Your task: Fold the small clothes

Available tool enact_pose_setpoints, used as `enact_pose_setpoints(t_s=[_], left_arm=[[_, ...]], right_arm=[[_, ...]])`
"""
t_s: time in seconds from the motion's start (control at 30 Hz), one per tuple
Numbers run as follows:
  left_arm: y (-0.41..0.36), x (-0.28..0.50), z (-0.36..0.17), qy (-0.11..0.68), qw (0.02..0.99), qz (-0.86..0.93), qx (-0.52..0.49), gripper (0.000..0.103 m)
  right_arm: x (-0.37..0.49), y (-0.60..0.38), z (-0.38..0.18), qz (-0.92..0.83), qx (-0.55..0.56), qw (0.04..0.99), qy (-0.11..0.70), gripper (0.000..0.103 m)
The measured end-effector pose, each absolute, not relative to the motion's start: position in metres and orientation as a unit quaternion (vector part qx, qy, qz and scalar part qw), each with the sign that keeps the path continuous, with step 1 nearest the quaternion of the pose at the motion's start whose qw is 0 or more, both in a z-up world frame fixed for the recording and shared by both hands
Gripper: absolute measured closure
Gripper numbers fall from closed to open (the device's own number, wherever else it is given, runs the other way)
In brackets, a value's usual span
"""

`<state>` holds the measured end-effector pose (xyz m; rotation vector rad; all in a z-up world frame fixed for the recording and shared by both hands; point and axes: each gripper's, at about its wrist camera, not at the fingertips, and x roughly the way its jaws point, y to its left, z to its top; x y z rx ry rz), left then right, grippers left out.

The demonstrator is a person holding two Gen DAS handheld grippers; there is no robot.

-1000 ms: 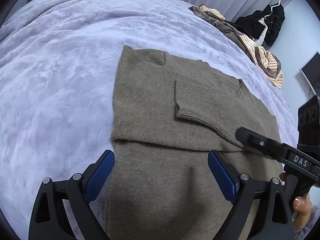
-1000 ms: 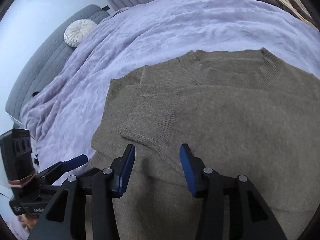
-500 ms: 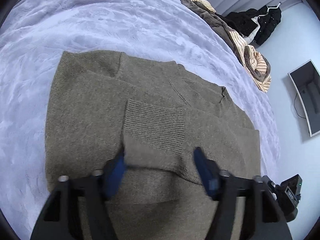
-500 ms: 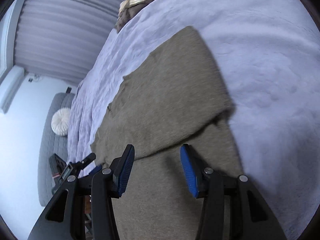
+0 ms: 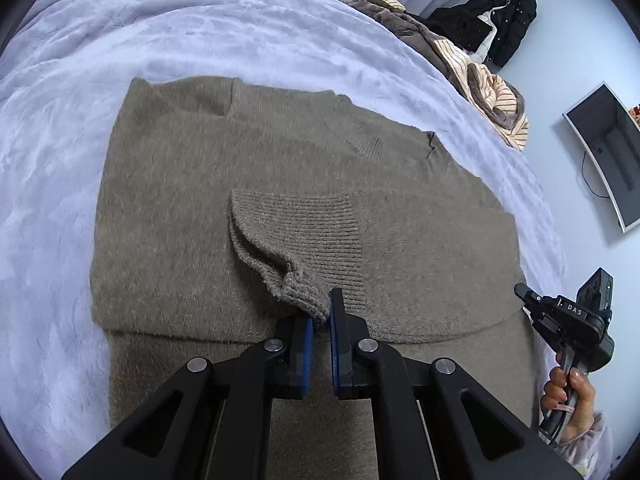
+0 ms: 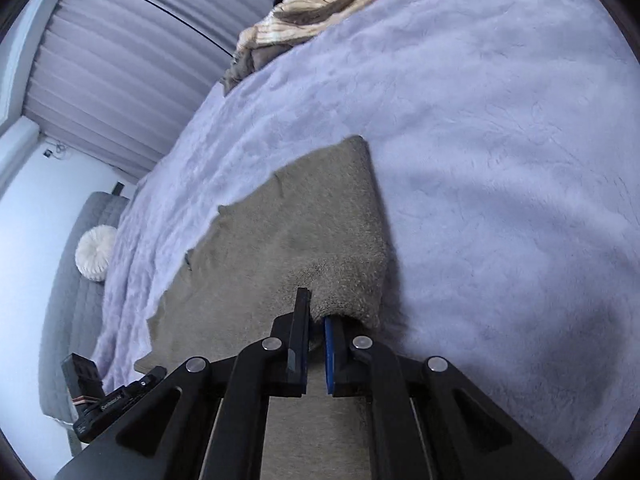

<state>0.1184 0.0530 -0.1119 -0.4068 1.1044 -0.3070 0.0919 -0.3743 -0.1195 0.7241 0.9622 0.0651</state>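
My left gripper (image 5: 320, 318) has just closed; its blue-padded fingers (image 5: 307, 336) pinch the ribbed cuff (image 5: 296, 284) of the olive knit sweater (image 5: 180, 200), lifting that corner into a small peak. The sweater lies flat on the bed (image 5: 60, 120), whose cover is plush lavender fleece. My right gripper (image 6: 316, 322) has also just closed, clamping the sweater's fuzzy folded edge (image 6: 348, 296) near its right side. A striped heap of clothes (image 5: 480, 76) sits at the bed's far edge.
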Motion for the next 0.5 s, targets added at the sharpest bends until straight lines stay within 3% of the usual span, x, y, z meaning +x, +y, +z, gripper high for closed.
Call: enact_pose_setpoints(t_s=[0.07, 0.1, 0.13, 0.2, 0.5], left_arm=[[0.059, 0.112, -0.11, 0.508, 0.828, -0.134, -0.196, 0.086], [0.064, 0.11, -0.107, 0.507, 0.833, -0.118, -0.188, 0.071], [0.069, 0.108, -0.104, 0.503, 0.839, -0.102, -0.179, 0.05], [0.08, 0.103, -0.098, 0.49, 0.855, -0.065, -0.158, 0.024], [0.101, 0.103, -0.087, 0.483, 0.862, -0.027, -0.149, 0.024]], right_arm=[[0.087, -0.381, -0.135, 0.033, 0.373, 0.812, 0.448, 0.099], [0.084, -0.383, -0.136, 0.034, 0.385, 0.809, 0.442, 0.099], [0.082, -0.386, -0.136, 0.036, 0.392, 0.807, 0.44, 0.099], [0.079, -0.388, -0.137, 0.04, 0.393, 0.804, 0.445, 0.098], [0.052, -0.383, -0.109, -0.013, 0.361, 0.828, 0.428, 0.094]])
